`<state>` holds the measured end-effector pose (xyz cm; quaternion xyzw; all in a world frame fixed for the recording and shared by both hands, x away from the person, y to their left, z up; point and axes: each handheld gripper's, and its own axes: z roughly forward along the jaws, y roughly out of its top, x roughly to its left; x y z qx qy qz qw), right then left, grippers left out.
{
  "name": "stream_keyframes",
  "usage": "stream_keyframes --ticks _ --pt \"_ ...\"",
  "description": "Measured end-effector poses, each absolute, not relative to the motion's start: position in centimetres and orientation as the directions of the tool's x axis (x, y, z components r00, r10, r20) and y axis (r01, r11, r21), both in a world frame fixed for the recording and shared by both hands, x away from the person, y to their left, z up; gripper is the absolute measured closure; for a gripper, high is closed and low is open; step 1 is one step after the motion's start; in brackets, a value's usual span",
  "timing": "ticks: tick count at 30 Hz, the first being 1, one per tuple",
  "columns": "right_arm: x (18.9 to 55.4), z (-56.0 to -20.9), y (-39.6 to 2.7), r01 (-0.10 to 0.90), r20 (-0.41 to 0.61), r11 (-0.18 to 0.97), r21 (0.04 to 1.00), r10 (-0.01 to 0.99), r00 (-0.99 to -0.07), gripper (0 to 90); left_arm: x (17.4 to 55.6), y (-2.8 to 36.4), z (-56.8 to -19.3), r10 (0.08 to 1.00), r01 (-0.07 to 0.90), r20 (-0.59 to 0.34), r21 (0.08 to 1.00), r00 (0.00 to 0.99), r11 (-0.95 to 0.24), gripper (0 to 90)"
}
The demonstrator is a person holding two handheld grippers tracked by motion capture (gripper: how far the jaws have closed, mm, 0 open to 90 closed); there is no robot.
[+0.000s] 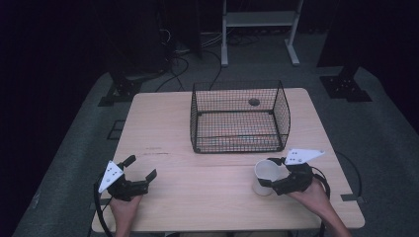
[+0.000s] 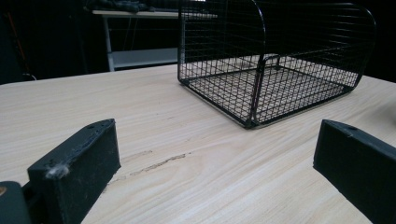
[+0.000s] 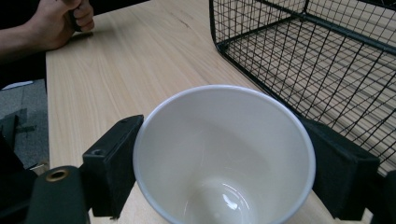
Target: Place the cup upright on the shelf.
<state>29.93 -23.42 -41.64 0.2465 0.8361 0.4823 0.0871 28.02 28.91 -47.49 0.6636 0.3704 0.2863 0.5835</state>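
A white cup (image 1: 261, 178) stands upright on the wooden table (image 1: 197, 190) at the front right, just before the wire basket. My right gripper (image 1: 267, 172) is shut on it, one black pad on each side of the cup's wall below the rim. In the right gripper view the cup (image 3: 224, 140) opens toward the camera and has nothing in it, with the right gripper (image 3: 223, 161) clamped around it. My left gripper (image 1: 142, 166) rests at the front left with its jaws wide apart; in its own view the left gripper (image 2: 217, 140) has only bare table between its jaws.
A black wire basket (image 1: 282, 116) with nothing in it sits at the table's middle back, its near wall (image 2: 254, 74) and corner (image 3: 219, 44) close to both grippers. The person's other hand (image 3: 56, 23) rests at the table edge. A white shelf frame (image 1: 259, 19) stands on the floor behind.
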Motion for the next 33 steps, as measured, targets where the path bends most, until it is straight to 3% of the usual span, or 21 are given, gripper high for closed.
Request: stream_keyframes --ticks 33 --pt "33.7 -35.6 -22.5 0.304 0.121 0.396 0.866 0.424 -0.897 18.1 28.0 28.9 -47.5 0.822 0.157 -0.055 0.987 0.566 -0.042 0.0"
